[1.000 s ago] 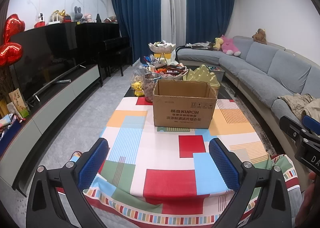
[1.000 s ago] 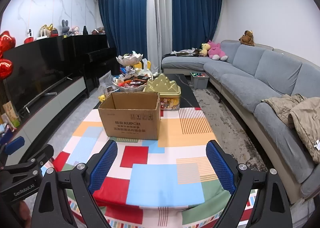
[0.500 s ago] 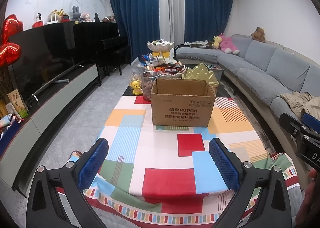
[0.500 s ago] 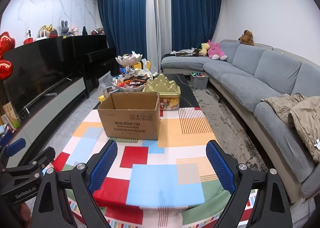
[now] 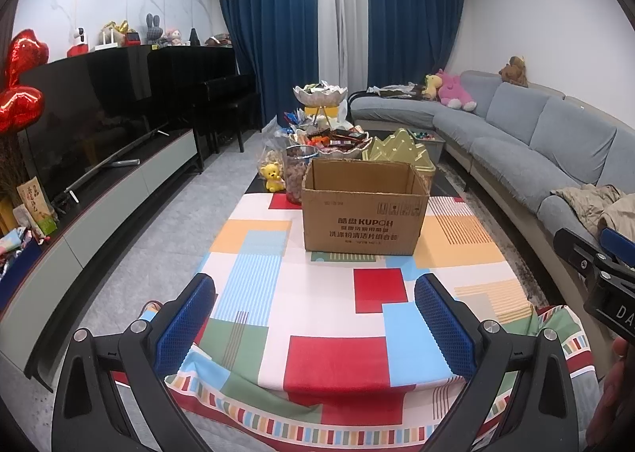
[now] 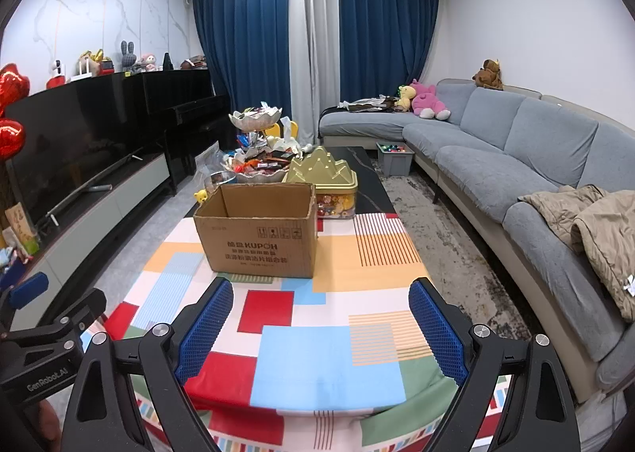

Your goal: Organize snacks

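An open brown cardboard box (image 5: 363,210) (image 6: 260,229) stands on a table under a colourful patchwork cloth (image 5: 337,317) (image 6: 329,341). Behind it lie piled snacks in a shallow bowl (image 5: 337,142) (image 6: 258,166), a clear jar of brown snacks (image 5: 295,174), a raised bowl (image 5: 319,95) (image 6: 256,118) and a gold-lidded candy tin (image 5: 401,148) (image 6: 323,182). My left gripper (image 5: 315,289) hangs open over the table's near end, nothing between its blue pads. My right gripper (image 6: 321,289) is open too and holds nothing. Each gripper shows at the edge of the other's view.
A grey sofa (image 6: 516,166) runs along the right with a beige jacket (image 6: 587,226) and plush toys (image 6: 426,100). A black TV (image 5: 87,110) on a low cabinet and a piano (image 5: 222,95) line the left wall. A yellow toy bear (image 5: 272,176) sits beside the jar. Grey floor lies between cabinet and table.
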